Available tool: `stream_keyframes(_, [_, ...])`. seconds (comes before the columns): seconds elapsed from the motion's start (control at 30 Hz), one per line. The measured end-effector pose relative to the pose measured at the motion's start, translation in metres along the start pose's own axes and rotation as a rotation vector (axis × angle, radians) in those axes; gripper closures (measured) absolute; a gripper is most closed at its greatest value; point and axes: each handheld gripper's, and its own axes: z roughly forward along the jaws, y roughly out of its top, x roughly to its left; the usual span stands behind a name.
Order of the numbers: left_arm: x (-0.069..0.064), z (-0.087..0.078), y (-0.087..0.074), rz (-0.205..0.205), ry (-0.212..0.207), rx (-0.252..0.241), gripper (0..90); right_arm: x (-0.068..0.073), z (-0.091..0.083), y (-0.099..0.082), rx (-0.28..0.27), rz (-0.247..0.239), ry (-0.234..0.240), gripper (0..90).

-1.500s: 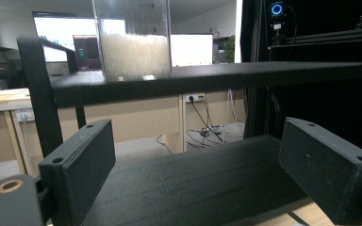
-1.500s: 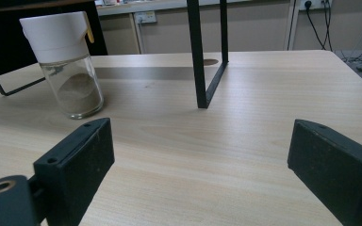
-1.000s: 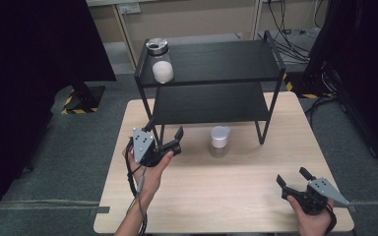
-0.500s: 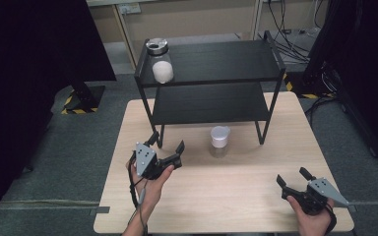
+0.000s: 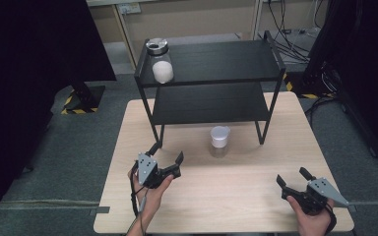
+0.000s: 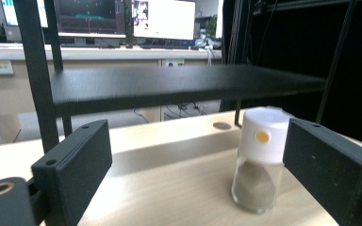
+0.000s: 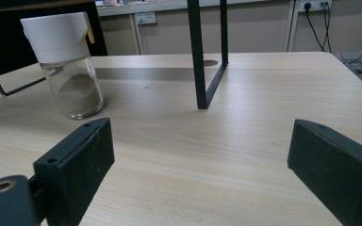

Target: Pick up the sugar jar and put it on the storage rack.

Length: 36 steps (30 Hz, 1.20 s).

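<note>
A glass jar with a white cap [image 5: 219, 140], with brown powder at its bottom, stands on the wooden table just in front of the black two-tier shelf [image 5: 216, 61]. My left gripper [image 5: 167, 152] is open and low over the table to the jar's left, its jaws pointing toward the shelf. In the left gripper view the jar [image 6: 260, 165] stands ahead, close to the right jaw, and nothing lies between the jaws of the left gripper [image 6: 202, 157]. My right gripper [image 5: 292, 176] is open near the table's front right corner. In its view the right gripper [image 7: 202, 160] is empty, and the jar [image 7: 70, 70] stands far left.
A second jar with a metal lid and white contents [image 5: 161, 66] stands on the left end of the shelf's top tier. The shelf's thin black legs [image 7: 200, 56] rest on the table [image 5: 236, 196]. Grey floor and cables surround the table.
My left gripper has sunk toward the tabletop and drawn slightly back toward the person. The right gripper and the jars have stayed where they were.
</note>
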Motion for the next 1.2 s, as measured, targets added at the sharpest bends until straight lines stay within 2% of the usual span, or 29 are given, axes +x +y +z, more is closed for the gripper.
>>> stream_keyframes(0.3, [0.005,-0.002,-0.015,0.009,0.012,0.061,8.1,0.000,0.000,0.000,0.000,-0.002,0.000,8.0])
stream_keyframes(0.43, [0.006,-0.005,-0.023,-0.007,0.026,0.085,8.0,0.000,0.000,0.000,0.001,-0.002,0.002,8.0])
stream_keyframes(0.6, [0.008,-0.006,-0.031,-0.004,0.048,0.122,8.0,-0.001,0.000,0.001,0.004,0.001,0.005,8.0])
stream_keyframes(1.0, [0.009,0.001,-0.039,0.011,0.058,0.190,7.9,-0.001,0.000,0.000,0.002,-0.001,0.005,8.0])
stream_keyframes(1.2, [0.010,0.002,-0.039,0.013,0.051,0.193,7.8,-0.001,0.000,0.000,0.002,-0.001,0.005,8.0])
